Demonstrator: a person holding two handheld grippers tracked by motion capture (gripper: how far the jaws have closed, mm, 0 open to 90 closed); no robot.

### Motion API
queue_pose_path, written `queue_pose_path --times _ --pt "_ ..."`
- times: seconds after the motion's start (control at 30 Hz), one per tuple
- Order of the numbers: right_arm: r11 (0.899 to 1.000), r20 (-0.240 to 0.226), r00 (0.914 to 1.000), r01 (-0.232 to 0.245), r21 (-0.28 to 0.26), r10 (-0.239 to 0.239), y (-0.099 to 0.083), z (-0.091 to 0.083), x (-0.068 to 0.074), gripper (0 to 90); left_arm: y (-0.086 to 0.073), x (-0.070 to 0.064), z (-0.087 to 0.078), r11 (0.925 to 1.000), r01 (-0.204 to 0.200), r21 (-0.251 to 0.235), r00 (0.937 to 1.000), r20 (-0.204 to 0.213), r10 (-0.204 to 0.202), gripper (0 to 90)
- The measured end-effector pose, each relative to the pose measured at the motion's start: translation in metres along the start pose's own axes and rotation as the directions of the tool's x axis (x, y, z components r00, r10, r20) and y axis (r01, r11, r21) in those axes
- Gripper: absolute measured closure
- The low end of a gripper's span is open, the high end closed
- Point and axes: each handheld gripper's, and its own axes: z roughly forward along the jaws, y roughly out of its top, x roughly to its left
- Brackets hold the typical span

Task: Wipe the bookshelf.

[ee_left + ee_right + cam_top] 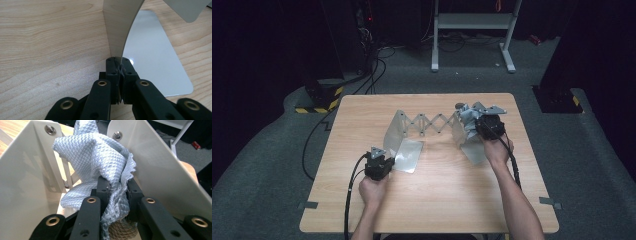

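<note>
On the wooden counter (437, 200) stands an expanding metal rack (432, 125) with scissor links. My left gripper (119, 68) has its fingers clenched on the thin edge of the rack's left end plate (120, 27). My right gripper (117, 192) grasps a crumpled grey cloth (95, 157), held at the rack's right end between two upright plates.

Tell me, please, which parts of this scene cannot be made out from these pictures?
- Right gripper, high view: its jaws are hidden under the grey cloth.
- Cloth, right gripper view: its lower end runs off the bottom edge.
- Metal rack, high view: its rivets are too small to read.
</note>
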Motion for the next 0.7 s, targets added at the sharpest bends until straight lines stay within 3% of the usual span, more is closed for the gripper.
queue_pose_path --times 0.43,0.57,0.7 --pt "0.994 -0.015 0.9999 -0.005 -0.105 0.004 0.02 -0.028 -0.004 78.1 0.0 0.0 0.0 1.0 0.003 -0.001 1.0 0.002 -0.003 86.7" --pt "0.991 -0.05 0.9985 -0.027 -0.133 0.02 0.018 -0.041 -0.007 78.0 0.0 0.0 0.0 1.0 0.005 -0.001 1.0 0.003 -0.005 86.6" --pt "0.99 -0.071 0.9974 -0.002 -0.138 -0.008 0.007 -0.054 -0.006 78.0 0.0 0.0 0.0 1.0 0.006 0.0 1.0 0.005 -0.006 86.6"
